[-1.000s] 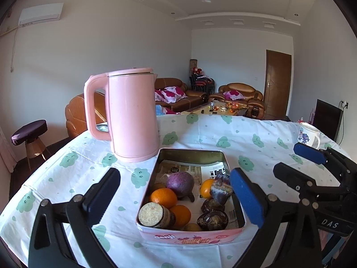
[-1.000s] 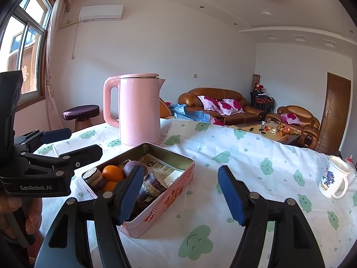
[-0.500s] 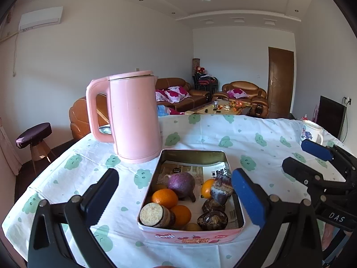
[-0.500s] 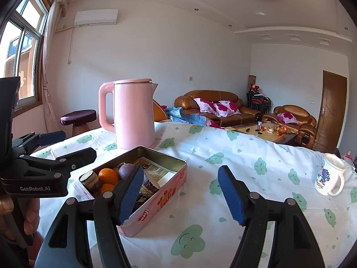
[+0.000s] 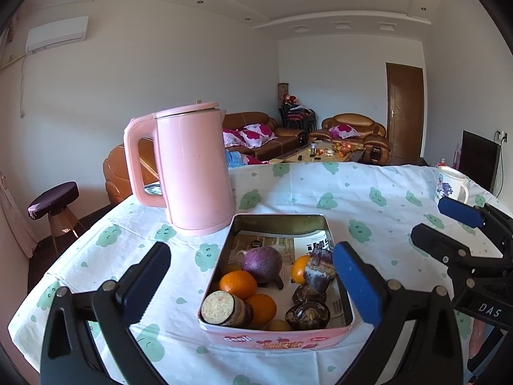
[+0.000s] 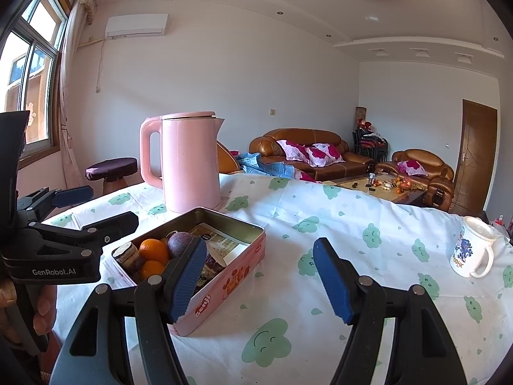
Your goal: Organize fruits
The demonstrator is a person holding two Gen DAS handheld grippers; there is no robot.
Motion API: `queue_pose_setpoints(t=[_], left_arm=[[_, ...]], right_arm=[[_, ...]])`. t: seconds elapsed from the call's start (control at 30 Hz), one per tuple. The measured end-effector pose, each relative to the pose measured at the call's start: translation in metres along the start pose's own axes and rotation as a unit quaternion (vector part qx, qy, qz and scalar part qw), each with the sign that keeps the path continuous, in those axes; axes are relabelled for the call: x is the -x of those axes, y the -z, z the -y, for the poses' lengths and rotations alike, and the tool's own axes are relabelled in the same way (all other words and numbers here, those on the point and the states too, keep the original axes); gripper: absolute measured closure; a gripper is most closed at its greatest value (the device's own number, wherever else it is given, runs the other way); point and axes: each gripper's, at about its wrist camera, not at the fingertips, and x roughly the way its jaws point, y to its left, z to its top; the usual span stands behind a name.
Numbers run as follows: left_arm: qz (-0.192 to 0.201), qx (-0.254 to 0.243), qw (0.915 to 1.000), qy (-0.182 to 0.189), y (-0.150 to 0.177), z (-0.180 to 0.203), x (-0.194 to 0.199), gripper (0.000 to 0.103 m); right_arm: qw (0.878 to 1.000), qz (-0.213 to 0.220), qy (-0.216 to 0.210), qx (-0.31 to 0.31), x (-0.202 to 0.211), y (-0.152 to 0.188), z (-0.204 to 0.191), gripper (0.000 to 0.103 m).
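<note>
both hand-held grippers, left (image 5: pixel 251 284) and right (image 6: pixel 259 277), gape wide, holding nothing.

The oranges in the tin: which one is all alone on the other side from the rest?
The orange on the tin's right side, tucked against the dark purple chunk. The other oranges cluster on the left, beside the cut round piece.

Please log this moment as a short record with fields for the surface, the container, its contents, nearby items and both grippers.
surface: table under a white cloth with green clouds
container: pink tin, lidless
contents: oranges, purple round root, cut tuber, dark brown pieces
nearby: pink kettle behind the tin; mug apart
left gripper: open, empty
right gripper: open, empty
</note>
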Motion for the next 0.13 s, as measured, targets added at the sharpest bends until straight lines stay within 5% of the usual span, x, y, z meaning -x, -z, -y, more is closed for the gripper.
queue_pose_setpoints(t=[0.13], left_arm=[[0.003, -0.001, 1.0, -0.001, 0.0, -0.0001, 0.001, 0.0]], right_arm=[[1.0, -0.005, 0.004, 0.004, -0.0001, 0.0016, 0.0031, 0.033]])
